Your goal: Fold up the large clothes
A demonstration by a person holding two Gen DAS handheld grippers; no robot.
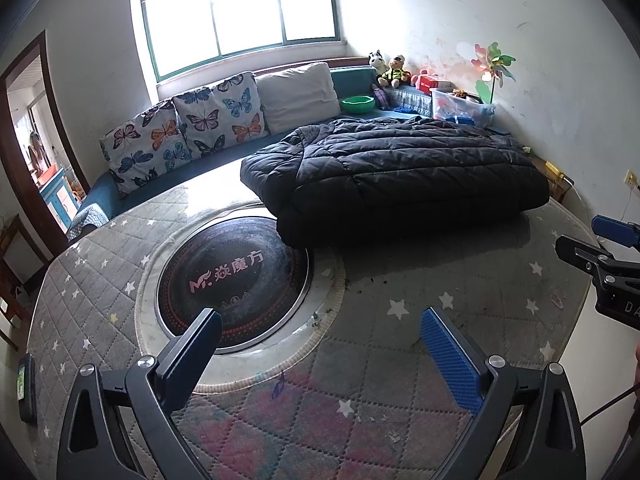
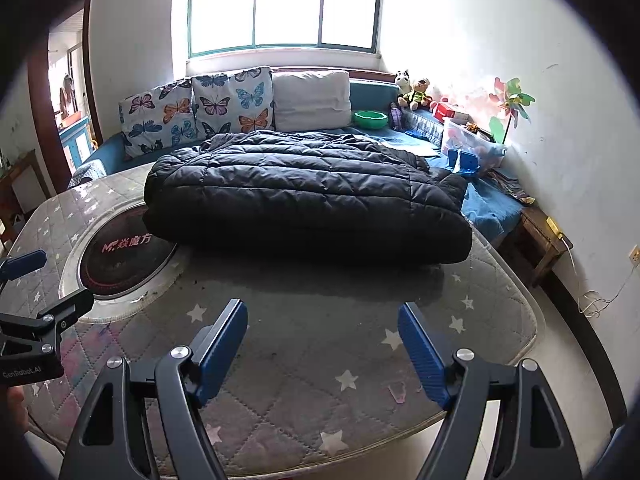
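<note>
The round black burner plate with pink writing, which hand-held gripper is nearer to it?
Left. The left hand-held gripper hovers at the burner plate's near edge; the right hand-held gripper sits off to its right.

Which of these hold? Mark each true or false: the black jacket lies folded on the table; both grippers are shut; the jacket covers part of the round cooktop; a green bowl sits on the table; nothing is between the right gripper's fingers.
1. True: the black jacket lies folded on the table.
2. False: the left gripper and right gripper are both open.
3. True: the jacket overlaps the round cooktop.
4. False: the green bowl sits on the sofa.
5. True.
</note>
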